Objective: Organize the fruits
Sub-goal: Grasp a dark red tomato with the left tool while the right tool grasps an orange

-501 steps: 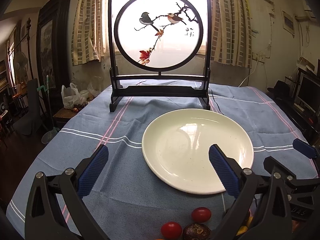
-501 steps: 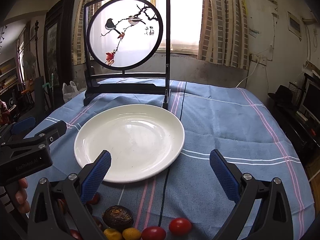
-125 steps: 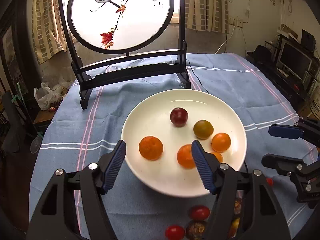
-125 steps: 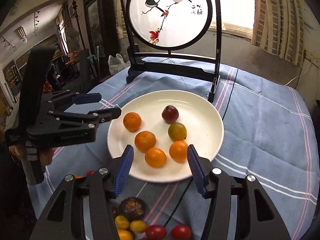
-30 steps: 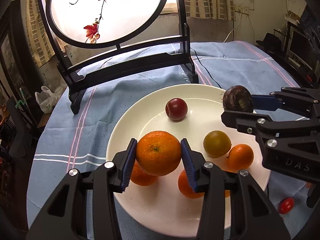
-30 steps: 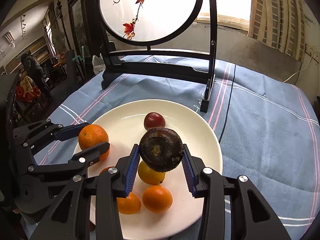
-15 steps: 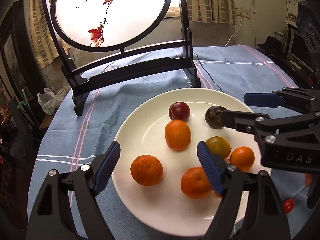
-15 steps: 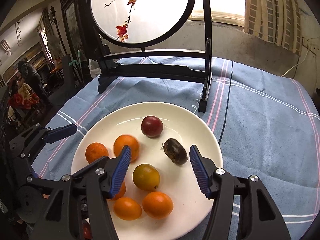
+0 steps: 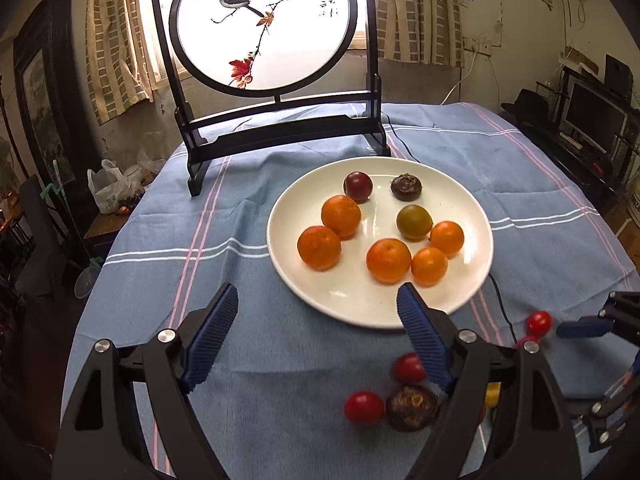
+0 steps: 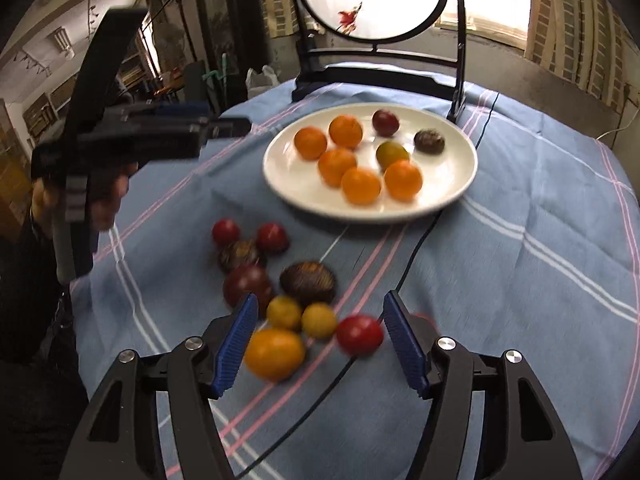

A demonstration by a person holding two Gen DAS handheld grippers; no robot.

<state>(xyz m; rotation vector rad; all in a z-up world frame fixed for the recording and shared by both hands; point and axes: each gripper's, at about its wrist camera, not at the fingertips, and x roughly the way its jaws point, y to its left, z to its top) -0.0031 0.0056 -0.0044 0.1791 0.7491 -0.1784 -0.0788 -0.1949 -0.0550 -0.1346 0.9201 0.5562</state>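
A white plate (image 9: 476,248) (image 10: 280,176) holds several oranges (image 9: 319,248) (image 10: 360,185), a green-yellow fruit (image 9: 414,221), a dark red plum (image 9: 358,187) and a dark brown fruit (image 9: 406,187) (image 10: 429,141). A loose pile lies on the blue cloth in front of the plate: red tomatoes (image 10: 359,335) (image 9: 364,407), small yellow fruits (image 10: 284,313), a brown fruit (image 10: 307,281) (image 9: 412,407). My left gripper (image 9: 316,340) is open and empty, near the plate's front rim. My right gripper (image 10: 316,344) is open and empty, low over the pile.
A framed round bird screen (image 9: 264,28) stands on the table behind the plate. A black cable (image 10: 416,248) runs across the cloth past the plate. A monitor and shelves (image 9: 592,116) stand off the table's right edge.
Both grippers have pulled back from the plate toward the near table edge. The right one now hangs over the loose pile. The fruit on the plate has stayed put.
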